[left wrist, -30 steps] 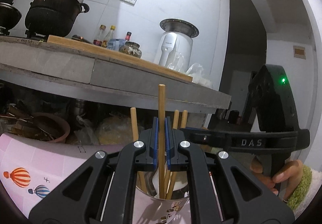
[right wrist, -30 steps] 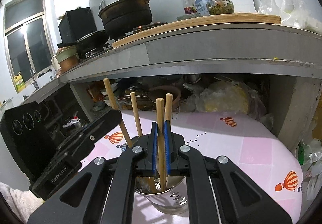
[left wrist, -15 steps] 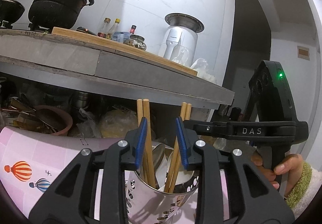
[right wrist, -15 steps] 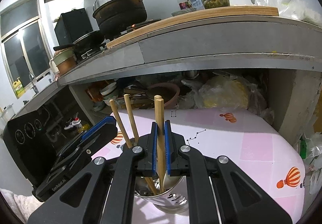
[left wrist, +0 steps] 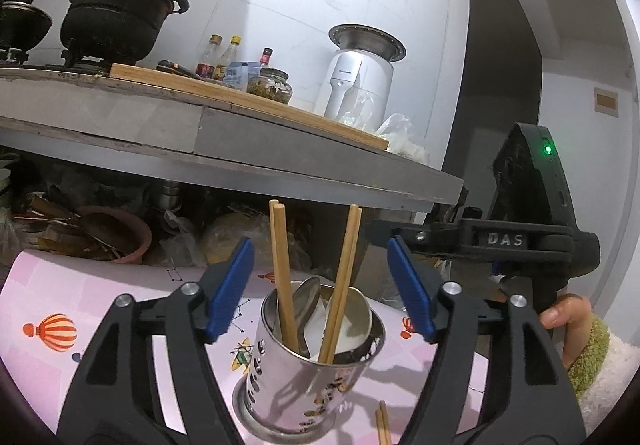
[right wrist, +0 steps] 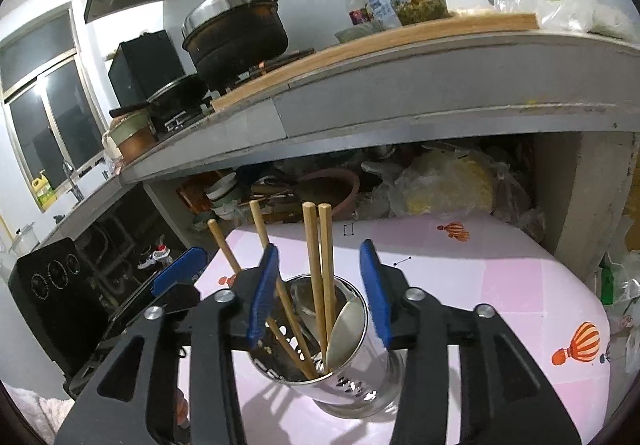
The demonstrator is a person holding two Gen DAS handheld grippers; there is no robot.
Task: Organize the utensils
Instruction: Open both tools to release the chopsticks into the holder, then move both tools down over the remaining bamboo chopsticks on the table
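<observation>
- The pink tablecloth (right wrist: 500,285), printed with hot-air balloons, lies under the concrete counter (left wrist: 200,133) and carries the metal utensil holder (left wrist: 312,377) near its front edge.
- The utensil holder stands upright on the cloth; in the right wrist view it sits low and centre, straight ahead of the blue pads.
- The left gripper (left wrist: 320,285) is spread wide on either side of the holder, gripping nothing, its pads well clear of the sticks.
- The right gripper (right wrist: 320,285) is also parted with nothing between its pads, though less widely; its jaws flank the holder's rim.
- Inside the holder, wooden chopsticks (right wrist: 322,265) stand tilted, some leaning left and some nearly upright.
- A metal spoon (right wrist: 344,329) rests in the holder beside the chopsticks.
- Two more chopstick ends (left wrist: 382,421) lie on the cloth just right of the holder's base.
</observation>
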